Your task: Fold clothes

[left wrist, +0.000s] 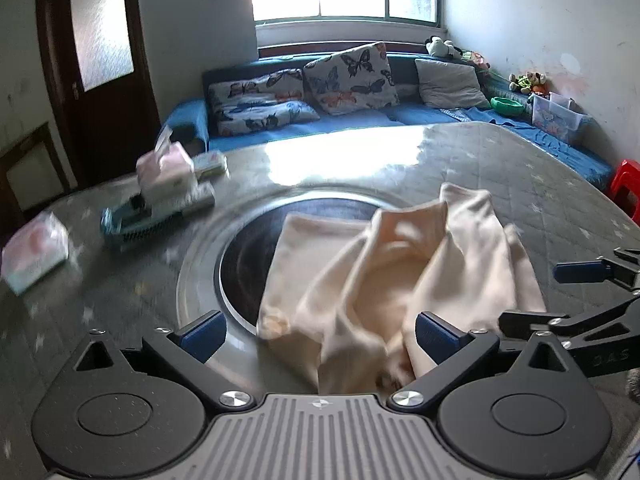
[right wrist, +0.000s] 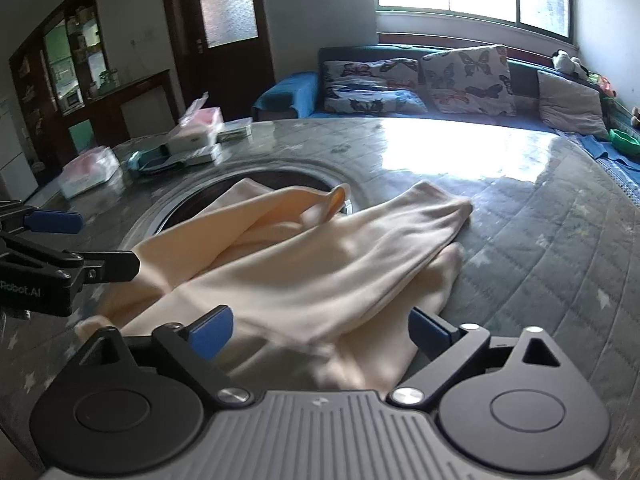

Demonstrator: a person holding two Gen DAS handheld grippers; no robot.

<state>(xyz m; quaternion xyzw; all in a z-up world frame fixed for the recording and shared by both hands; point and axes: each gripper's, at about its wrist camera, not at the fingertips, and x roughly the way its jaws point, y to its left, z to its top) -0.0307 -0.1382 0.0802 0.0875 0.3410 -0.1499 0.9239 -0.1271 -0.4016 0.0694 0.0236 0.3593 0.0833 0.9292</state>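
One cream garment lies loose on the table

One cream garment lies crumpled on the grey table, partly over a dark round inset. Left gripper and right gripper both stand wide open over its near edge, gripping nothing.

The left gripper points forward and downward, its blue-padded jaws spread wide with nothing pinched between them. The right gripper is angled down the same way, its jaws also standing wide apart and clamping nothing. The two sit close side by side, each showing at the edge of the other's wrist view.
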